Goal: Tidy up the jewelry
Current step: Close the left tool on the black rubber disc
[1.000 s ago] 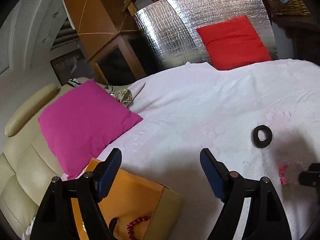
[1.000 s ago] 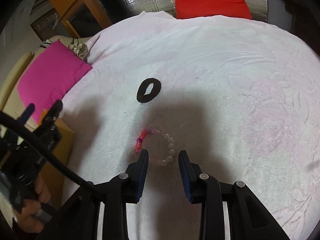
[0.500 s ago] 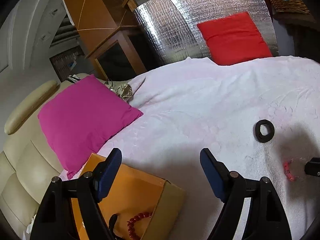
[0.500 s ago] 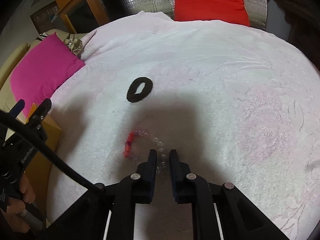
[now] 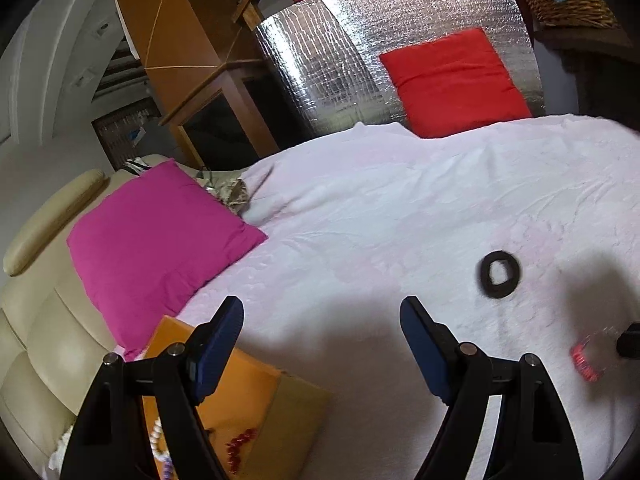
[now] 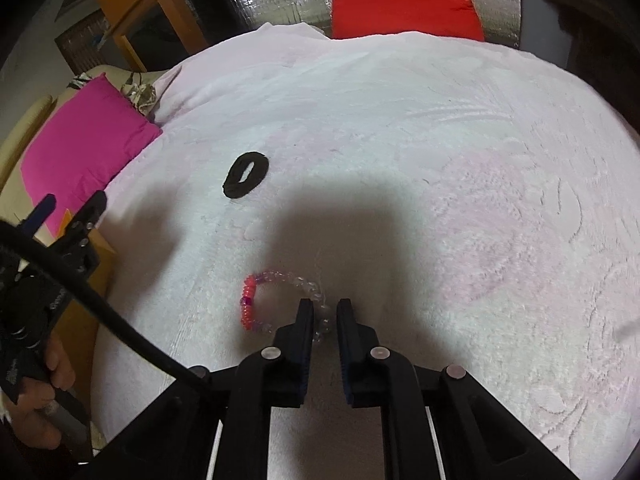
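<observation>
A bead bracelet (image 6: 248, 300), half pink and half clear, lies on the white cloth (image 6: 440, 200). My right gripper (image 6: 325, 308) is shut on its clear beads. In the left wrist view the bracelet (image 5: 584, 360) shows blurred at the right edge, beside one right fingertip (image 5: 630, 344). A black ring-shaped band (image 6: 245, 175) lies on the cloth further off, also visible as the band (image 5: 499, 275). My left gripper (image 5: 322, 316) hangs open and holds nothing, above an orange box (image 5: 248, 392) that contains red beads (image 5: 240, 440) and pale ones.
A magenta cushion (image 5: 156, 236) rests on a beige sofa (image 5: 36, 344) left of the box. Behind the cloth stand a red cushion (image 5: 452, 80), a silver foil panel (image 5: 320, 60) and a wooden cabinet (image 5: 192, 80). A hand (image 6: 36, 400) holds the left gripper (image 6: 74, 204).
The right jaws closed from apart onto the bracelet's clear beads. The bracelet has shifted a little on the cloth with them. The left gripper stayed open over the box.
</observation>
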Action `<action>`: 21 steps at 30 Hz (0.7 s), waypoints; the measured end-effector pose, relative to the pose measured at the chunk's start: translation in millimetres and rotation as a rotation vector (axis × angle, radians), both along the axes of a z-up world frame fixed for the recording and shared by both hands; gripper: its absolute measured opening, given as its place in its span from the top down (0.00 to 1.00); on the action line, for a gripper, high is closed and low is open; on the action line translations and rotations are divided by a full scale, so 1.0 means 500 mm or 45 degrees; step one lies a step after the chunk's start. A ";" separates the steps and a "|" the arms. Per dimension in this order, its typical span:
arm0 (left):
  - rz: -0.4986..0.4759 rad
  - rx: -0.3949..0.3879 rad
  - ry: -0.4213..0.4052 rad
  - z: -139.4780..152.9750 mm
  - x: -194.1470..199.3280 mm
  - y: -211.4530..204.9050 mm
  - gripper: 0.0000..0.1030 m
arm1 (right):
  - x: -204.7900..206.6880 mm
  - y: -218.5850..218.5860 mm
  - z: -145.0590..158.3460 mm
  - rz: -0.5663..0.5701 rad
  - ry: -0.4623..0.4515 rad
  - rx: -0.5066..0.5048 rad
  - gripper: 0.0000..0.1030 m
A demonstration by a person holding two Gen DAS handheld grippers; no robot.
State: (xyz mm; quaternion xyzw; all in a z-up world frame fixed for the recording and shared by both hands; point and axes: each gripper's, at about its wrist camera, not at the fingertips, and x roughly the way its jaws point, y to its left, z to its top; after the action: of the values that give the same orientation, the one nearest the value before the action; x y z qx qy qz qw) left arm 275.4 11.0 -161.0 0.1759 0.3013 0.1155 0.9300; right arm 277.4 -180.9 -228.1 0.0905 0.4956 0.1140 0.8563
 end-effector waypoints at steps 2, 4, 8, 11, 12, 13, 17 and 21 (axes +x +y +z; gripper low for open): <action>-0.024 -0.032 -0.001 0.000 0.003 -0.009 0.21 | -0.002 -0.008 0.004 0.002 0.016 0.035 0.83; -0.051 -0.051 -0.003 -0.003 0.006 -0.022 0.21 | -0.001 -0.015 0.010 -0.003 0.023 0.069 0.83; -0.088 -0.093 0.021 -0.014 0.015 -0.039 0.21 | 0.003 -0.028 0.015 -0.013 0.035 0.101 0.83; -0.085 -0.133 0.050 -0.024 0.031 -0.045 0.21 | 0.009 -0.037 0.013 -0.023 0.056 0.129 0.83; -0.077 -0.167 0.064 -0.025 0.041 -0.043 0.21 | 0.011 -0.037 0.012 -0.026 0.061 0.135 0.83; -0.073 -0.193 0.073 -0.027 0.048 -0.041 0.21 | 0.012 -0.039 0.012 -0.032 0.067 0.144 0.83; -0.081 -0.333 0.133 -0.039 0.082 -0.040 0.21 | 0.016 -0.038 0.009 -0.031 0.088 0.169 0.83; -0.085 -0.383 0.205 -0.070 0.113 -0.054 0.21 | 0.014 -0.038 0.006 -0.024 0.096 0.174 0.82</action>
State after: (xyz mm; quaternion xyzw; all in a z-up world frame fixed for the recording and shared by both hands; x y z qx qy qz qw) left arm 332.1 -15.9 -196.0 0.0532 0.3826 0.0238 0.9221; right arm 284.5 -199.9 -224.9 0.1576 0.5177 0.1359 0.8299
